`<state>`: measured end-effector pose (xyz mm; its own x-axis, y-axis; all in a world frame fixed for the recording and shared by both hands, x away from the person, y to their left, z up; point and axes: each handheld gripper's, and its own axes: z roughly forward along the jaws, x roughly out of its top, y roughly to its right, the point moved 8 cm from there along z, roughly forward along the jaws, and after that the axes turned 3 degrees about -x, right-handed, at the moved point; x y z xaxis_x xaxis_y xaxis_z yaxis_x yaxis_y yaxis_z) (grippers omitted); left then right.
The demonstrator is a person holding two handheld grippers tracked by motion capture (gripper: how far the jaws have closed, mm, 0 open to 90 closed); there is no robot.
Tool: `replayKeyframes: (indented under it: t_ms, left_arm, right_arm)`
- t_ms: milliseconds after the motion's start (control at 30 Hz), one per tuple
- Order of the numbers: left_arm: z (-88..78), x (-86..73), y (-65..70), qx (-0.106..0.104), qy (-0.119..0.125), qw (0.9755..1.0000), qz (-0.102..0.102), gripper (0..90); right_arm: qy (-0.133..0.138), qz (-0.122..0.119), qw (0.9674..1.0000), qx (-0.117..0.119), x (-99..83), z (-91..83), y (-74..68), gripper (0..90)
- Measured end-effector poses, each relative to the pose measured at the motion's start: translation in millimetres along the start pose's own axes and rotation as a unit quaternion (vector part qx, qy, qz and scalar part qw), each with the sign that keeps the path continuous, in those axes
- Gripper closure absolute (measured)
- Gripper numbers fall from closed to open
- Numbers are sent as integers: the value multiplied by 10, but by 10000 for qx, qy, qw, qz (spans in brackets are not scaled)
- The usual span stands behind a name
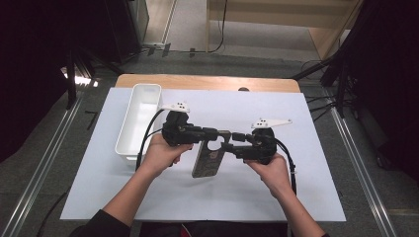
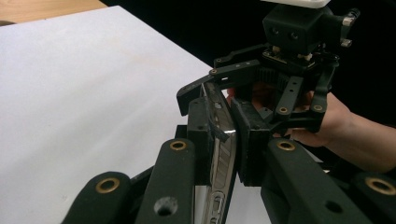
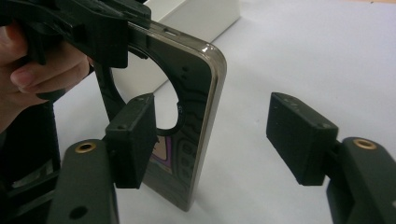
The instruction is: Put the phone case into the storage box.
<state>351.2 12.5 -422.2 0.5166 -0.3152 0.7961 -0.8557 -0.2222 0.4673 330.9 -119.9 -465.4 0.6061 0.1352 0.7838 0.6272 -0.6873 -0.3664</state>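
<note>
Clamping the phone case (image 1: 206,159) edgewise, the left hand-held gripper (image 1: 213,133) could let it twist if the right hand-held gripper (image 1: 228,143), still unclenched around its corner, closes off-centre.

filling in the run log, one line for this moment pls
left gripper: shut on phone case | right gripper: open, jaws astride case edge | white bin: on table, left of the grippers

tbl (image 1: 148,80) – wood | white sheet (image 1: 276,187) on top | white bin (image 1: 129,129) – left side

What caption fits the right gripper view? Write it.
Right gripper jaws open around a phone case held upright by the left gripper.
</note>
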Motion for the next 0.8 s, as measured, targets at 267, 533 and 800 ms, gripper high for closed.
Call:
replayKeyframes:
  t_ms: [267,533,800]
  left_arm:
    - [22,-4,17,-76,7,10000,42,786]
    - [24,1,31,-125,56,9999,103,786]
    - [41,-6,36,-102,59,9998,162,786]
  right_arm:
    - [94,-16,9999,98,15,16,-17,459]
    - [197,-78,9997,136,27,17,-44,577]
    - [195,-149,9996,137,22,14,-57,662]
